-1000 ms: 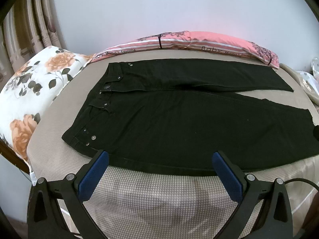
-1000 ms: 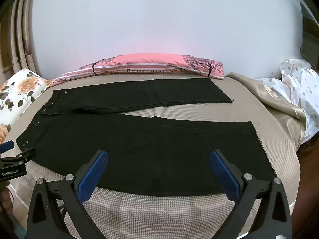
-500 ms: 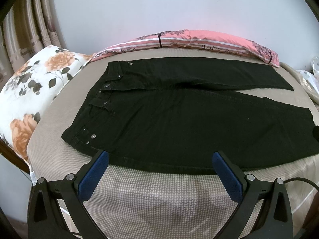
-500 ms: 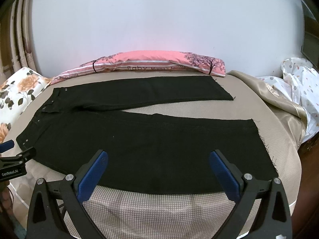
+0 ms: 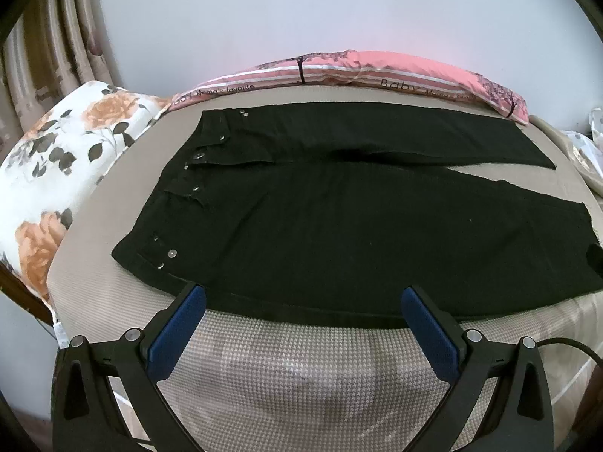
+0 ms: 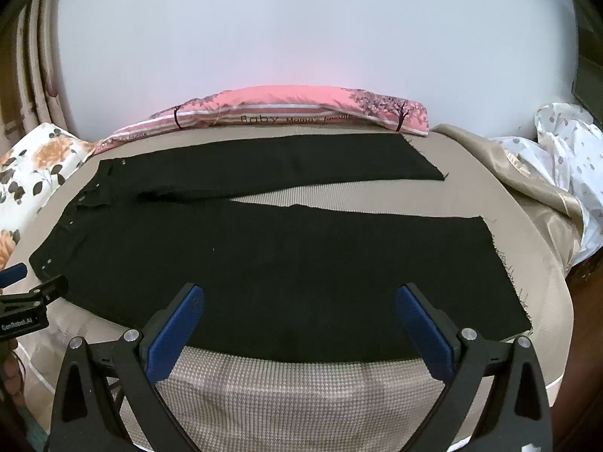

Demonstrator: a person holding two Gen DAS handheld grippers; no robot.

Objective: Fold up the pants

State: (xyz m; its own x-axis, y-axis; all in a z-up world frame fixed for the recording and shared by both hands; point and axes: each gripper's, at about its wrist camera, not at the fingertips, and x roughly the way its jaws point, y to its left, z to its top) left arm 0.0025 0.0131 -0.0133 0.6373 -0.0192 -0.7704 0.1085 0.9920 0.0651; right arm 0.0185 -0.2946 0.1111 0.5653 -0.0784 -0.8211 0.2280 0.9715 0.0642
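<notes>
Black pants [image 5: 358,226] lie flat on a beige bed [image 5: 301,361], waistband with metal buttons to the left, both legs spread toward the right with a narrow wedge of bed between them. In the right wrist view the pants [image 6: 282,260] show frayed hems at the right. My left gripper [image 5: 301,293] hovers open over the near edge of the closer leg, by the waist end. My right gripper [image 6: 297,293] is open above the same leg's near edge, toward the hem. Neither holds cloth. The left gripper [image 6: 26,293] also shows at the left edge of the right wrist view.
A floral pillow [image 5: 56,173] lies left of the waistband. A pink striped bolster [image 6: 286,109] runs along the wall behind the pants. Crumpled beige and spotted white bedding [image 6: 546,173] is heaped at the right. The bed's front edge drops off just below both grippers.
Both grippers have drifted slightly forward and lower toward the near edge of the pants. The pants have not moved and both jaws remain apart.
</notes>
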